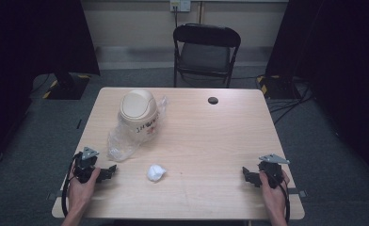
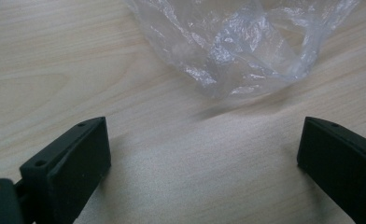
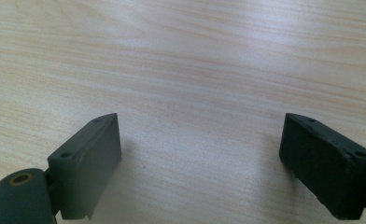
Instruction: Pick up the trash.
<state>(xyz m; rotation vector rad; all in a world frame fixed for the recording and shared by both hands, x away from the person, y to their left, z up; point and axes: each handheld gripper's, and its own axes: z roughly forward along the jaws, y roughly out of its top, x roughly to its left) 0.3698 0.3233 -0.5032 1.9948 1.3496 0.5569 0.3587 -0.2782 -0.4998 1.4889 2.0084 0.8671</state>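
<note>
High view is showing the counter [image 1: 211, 141] filling the middle of the frame, its far edge lying near a black folding chair [image 1: 206, 54] at upper centre. Dark floor is running round every side, and the right half of the wood is lying bare, giving open room. A beige swing-lid bin [image 1: 139, 115] is standing left of centre, wrapped in a clear plastic bag [image 1: 121, 143] that is spilling toward lower left. A crumpled white wad [image 1: 156, 173] is lying just below centre, apart from the bag. A small dark hole [image 1: 213, 100] is sitting near the far edge.

The left tool [image 1: 108, 170] is resting at lower left, close to the near edge, beside the bag's loose end; in the left gripper view its jaws are standing wide apart, gripping nothing, with the bag [image 2: 237, 46] just ahead. The right tool [image 1: 246, 175] is resting at lower right, well apart from everything; in the right gripper view its jaws are gaping over bare wood, holding nothing.
</note>
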